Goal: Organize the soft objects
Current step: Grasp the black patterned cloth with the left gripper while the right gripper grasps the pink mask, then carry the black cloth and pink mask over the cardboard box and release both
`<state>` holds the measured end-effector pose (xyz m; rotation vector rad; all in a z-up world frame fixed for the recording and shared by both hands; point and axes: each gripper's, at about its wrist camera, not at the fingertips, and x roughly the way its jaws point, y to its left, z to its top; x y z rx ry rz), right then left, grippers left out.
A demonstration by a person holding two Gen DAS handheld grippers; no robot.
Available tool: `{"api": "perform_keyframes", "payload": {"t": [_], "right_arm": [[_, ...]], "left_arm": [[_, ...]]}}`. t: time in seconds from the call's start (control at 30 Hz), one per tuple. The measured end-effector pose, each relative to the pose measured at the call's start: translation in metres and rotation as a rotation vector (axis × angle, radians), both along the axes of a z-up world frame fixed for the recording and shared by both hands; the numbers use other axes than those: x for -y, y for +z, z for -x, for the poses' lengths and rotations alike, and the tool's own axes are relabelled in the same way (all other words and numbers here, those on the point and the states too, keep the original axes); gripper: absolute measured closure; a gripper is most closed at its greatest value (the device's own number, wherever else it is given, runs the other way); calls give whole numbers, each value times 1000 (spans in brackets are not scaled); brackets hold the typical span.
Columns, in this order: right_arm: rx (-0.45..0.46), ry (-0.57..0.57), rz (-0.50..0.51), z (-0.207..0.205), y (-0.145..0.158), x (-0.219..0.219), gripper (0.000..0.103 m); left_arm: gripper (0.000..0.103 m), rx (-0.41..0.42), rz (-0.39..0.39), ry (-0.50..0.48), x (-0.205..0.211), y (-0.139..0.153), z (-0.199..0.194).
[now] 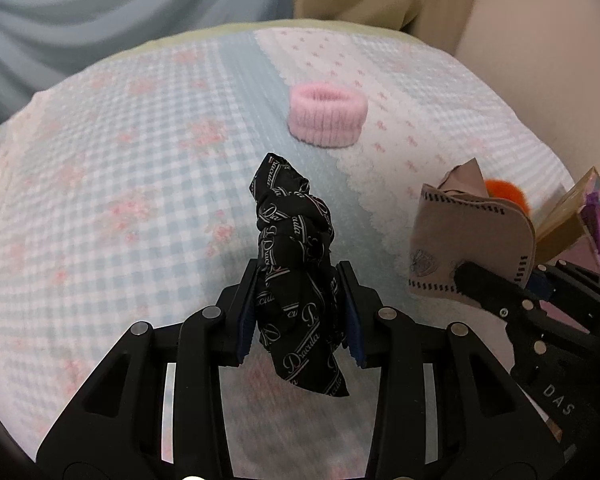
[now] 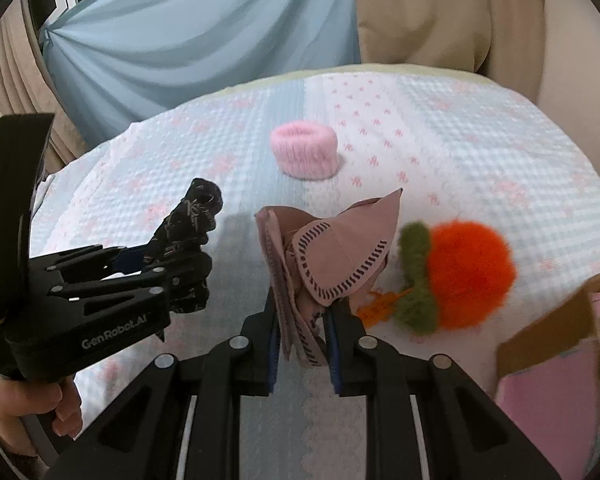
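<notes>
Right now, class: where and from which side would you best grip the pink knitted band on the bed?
Pinch the near wall of the pink knitted band, coming from above. It stands as an open ring, hollow up, so one jaw can likely drop inside, one outside.

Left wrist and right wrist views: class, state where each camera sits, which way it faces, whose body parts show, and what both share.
Left wrist view: on the left gripper, looking down along its fingers at the black printed cloth it clamps; the right gripper shows alongside.
Right wrist view: on the right gripper, facing the mauve stitched cloth it grips; a hand holds the left gripper.
Shared: pink knit band, orange pompom, checked bedspread.
</notes>
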<state>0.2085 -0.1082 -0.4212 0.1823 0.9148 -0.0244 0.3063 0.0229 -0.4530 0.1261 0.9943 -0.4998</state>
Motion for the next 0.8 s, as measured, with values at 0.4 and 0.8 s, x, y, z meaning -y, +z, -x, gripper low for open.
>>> {"api": "perform_keyframes", "payload": {"t": [0.4,0.8], "right_arm": [[65,31,17,40,100,-13,85],[126,77,62,118,254,-16,85]], "left_arm": [[69,59,2,89,-31,101,50],[69,93,57,224,-52,246,134]]}}
